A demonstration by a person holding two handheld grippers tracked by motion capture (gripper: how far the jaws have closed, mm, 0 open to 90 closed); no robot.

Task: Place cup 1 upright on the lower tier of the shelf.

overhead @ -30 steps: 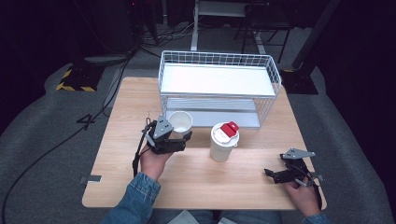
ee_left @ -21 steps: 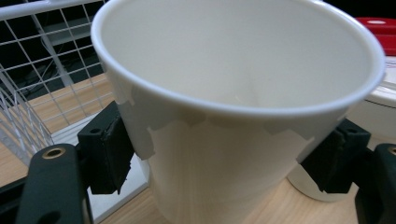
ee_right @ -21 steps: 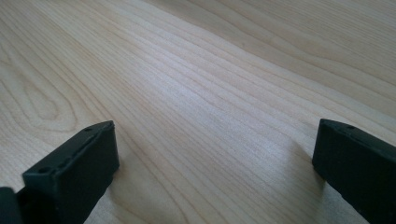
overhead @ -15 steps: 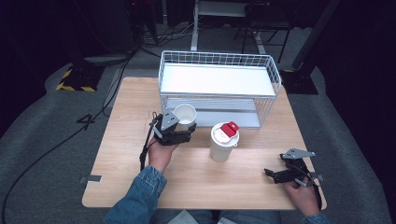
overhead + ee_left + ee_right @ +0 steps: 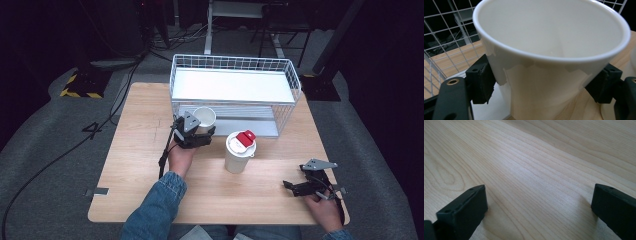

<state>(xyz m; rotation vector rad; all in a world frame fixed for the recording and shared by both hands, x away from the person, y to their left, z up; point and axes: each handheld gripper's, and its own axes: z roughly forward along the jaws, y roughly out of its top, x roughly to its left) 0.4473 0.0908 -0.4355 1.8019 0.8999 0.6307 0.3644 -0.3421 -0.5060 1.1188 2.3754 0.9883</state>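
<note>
Dark floor and cables surround the wooden table (image 5: 140,150), where a white wire rack (image 5: 235,90) stands at twelve o'clock. At about ten o'clock from the lidded cup (image 5: 240,151), the left gripper (image 5: 197,131) clamps an open white paper cup (image 5: 551,55) by its sides, just in front of the rack's lower shelf. The right gripper (image 5: 300,186) rests at four o'clock, jaws wide over bare wood. My worry is that the thin wall may buckle under the squeeze, or the rim may catch a wire at the shelf opening and tip the cup out.
</note>
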